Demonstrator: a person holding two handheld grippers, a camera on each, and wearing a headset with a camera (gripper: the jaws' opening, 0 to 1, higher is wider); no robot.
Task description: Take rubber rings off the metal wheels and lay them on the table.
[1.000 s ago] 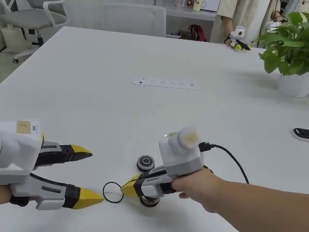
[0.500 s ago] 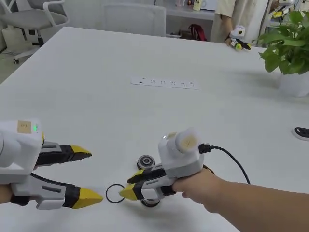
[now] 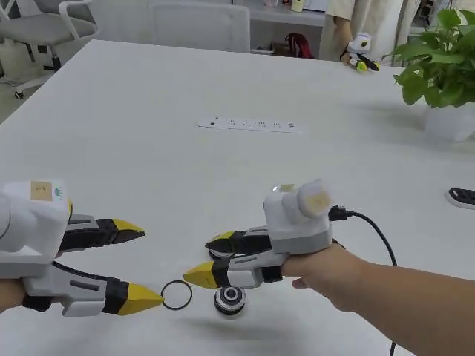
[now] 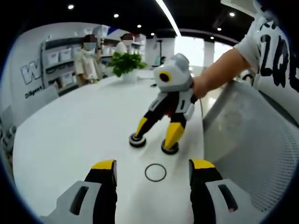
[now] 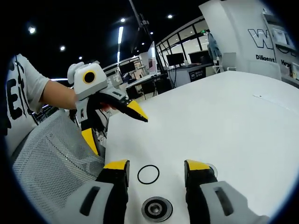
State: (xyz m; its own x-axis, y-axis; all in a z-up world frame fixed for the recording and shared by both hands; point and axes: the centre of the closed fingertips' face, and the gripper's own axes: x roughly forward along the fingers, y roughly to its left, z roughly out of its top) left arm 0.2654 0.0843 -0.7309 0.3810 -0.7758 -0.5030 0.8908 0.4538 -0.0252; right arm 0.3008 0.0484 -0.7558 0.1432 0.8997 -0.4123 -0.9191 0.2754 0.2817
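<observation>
Over the wheel (image 3: 230,298), right claw (image 3: 205,257) now lifted open, ring (image 3: 177,294) lying free

Bright, even indoor light; fisheye bending at the rims.
The head view is crisp, with soft shadows on the table (image 3: 223,81) near 6 o'clock. In both gripper views ceiling lights (image 4: 164,11) glare around 12 o'clock, lines bow outward, and the nearest parts at 6 o'clock look soft.

black rubber ring (image 3: 176,294), silvery metal wheel (image 3: 229,298) with seemingly dark hub, white table (image 3: 245,178), left tool (image 3: 151,268) and right tool (image 3: 199,258) yellow-tipped
</observation>
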